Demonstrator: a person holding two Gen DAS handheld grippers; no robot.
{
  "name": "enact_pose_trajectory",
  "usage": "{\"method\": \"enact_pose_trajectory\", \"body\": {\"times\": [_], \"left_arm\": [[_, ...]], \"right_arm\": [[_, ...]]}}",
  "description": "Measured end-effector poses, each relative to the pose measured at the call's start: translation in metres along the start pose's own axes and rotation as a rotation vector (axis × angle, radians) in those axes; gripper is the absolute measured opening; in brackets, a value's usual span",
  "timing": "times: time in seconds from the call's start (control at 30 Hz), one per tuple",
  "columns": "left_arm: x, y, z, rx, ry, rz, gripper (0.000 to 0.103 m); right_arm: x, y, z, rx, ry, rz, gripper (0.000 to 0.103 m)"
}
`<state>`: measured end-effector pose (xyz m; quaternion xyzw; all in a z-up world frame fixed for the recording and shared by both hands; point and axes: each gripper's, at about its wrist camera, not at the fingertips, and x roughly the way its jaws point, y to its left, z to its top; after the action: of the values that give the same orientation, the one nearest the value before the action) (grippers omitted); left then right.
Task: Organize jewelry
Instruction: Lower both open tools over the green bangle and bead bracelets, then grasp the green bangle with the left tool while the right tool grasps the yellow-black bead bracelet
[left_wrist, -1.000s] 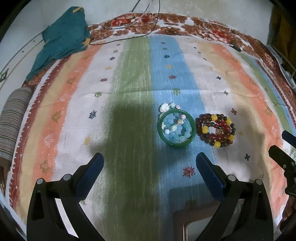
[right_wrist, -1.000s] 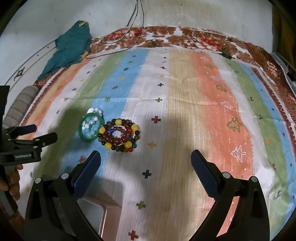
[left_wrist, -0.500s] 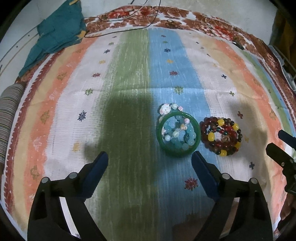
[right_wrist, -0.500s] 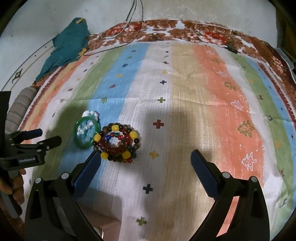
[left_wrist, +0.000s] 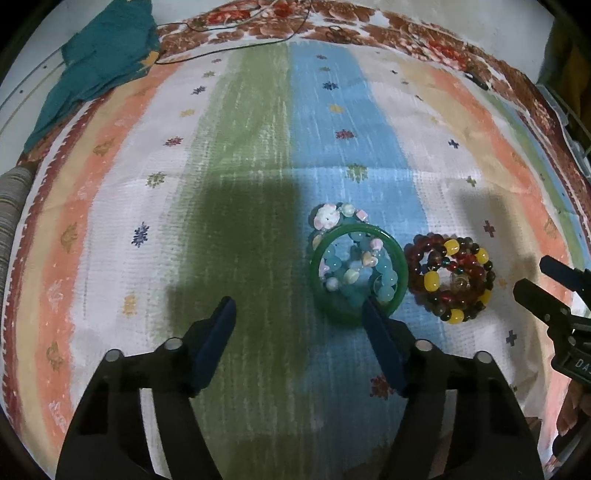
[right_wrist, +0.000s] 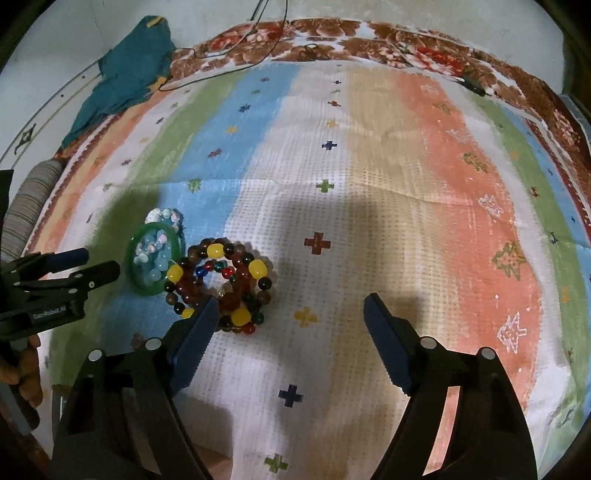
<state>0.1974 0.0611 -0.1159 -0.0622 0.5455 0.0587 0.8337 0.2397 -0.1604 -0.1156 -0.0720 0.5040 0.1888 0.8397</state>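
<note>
A green bangle (left_wrist: 325, 295) lies on the striped cloth with pale blue and shell beads (left_wrist: 354, 269) inside and behind it. Beside it on the right lies a bracelet of dark red, brown and yellow beads (left_wrist: 448, 278). My left gripper (left_wrist: 299, 308) is open and empty; its right fingertip overlaps the bangle's near rim. In the right wrist view the bangle (right_wrist: 131, 258) and the beaded bracelet (right_wrist: 221, 284) lie at the left. My right gripper (right_wrist: 290, 304) is open and empty, its left fingertip over the bracelet's near edge.
A teal cloth (left_wrist: 99, 62) lies at the far left corner, with thin black cables (left_wrist: 236, 44) along the far edge. A striped roll (left_wrist: 11, 206) sits at the left edge. The right gripper shows at the right in the left wrist view (left_wrist: 546, 284).
Both grippers have moved forward and down toward the jewelry. The bangle and bracelet now sit close to the fingertips. Both jaw openings look narrower than before.
</note>
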Motion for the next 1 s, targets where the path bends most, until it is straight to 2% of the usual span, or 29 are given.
{"method": "enact_pose_trajectory", "body": {"times": [0.07, 0.13, 0.2, 0.27, 0.4, 0.57, 0.77, 0.83, 0.9, 0.97, 1.0], "left_arm": [[0.002, 0.000, 0.001, 0.002, 0.003, -0.001, 0.063], [0.005, 0.000, 0.004, 0.002, 0.006, -0.003, 0.055], [0.010, -0.001, 0.006, 0.000, 0.013, -0.002, 0.044], [0.013, -0.001, 0.006, -0.002, 0.020, 0.002, 0.039], [0.017, -0.001, 0.007, 0.004, 0.028, 0.013, 0.039], [0.024, 0.001, 0.009, 0.005, 0.033, 0.014, 0.038], [0.031, -0.005, 0.008, 0.031, 0.036, 0.030, 0.031], [0.033, -0.005, 0.009, 0.037, 0.035, 0.034, 0.028], [0.034, -0.008, 0.008, 0.046, 0.035, 0.035, 0.017], [0.034, -0.009, 0.007, 0.051, 0.036, 0.034, 0.010], [0.034, -0.009, 0.007, 0.052, 0.035, 0.037, 0.010]], "right_arm": [[0.002, -0.001, 0.000, -0.001, 0.001, 0.000, 0.081], [0.005, -0.002, 0.002, 0.002, 0.003, 0.001, 0.079], [0.009, -0.003, 0.004, 0.005, 0.013, 0.002, 0.073], [0.014, -0.004, 0.005, 0.007, 0.025, -0.001, 0.070], [0.023, -0.003, 0.005, 0.000, 0.040, 0.001, 0.059], [0.033, 0.000, 0.008, -0.005, 0.050, 0.007, 0.054], [0.042, 0.003, 0.010, -0.009, 0.055, 0.013, 0.045], [0.044, 0.004, 0.011, -0.015, 0.052, 0.014, 0.037], [0.045, 0.005, 0.011, -0.020, 0.051, 0.013, 0.022], [0.047, 0.006, 0.011, -0.021, 0.053, 0.013, 0.014], [0.047, 0.005, 0.011, -0.024, 0.053, 0.010, 0.011]]}}
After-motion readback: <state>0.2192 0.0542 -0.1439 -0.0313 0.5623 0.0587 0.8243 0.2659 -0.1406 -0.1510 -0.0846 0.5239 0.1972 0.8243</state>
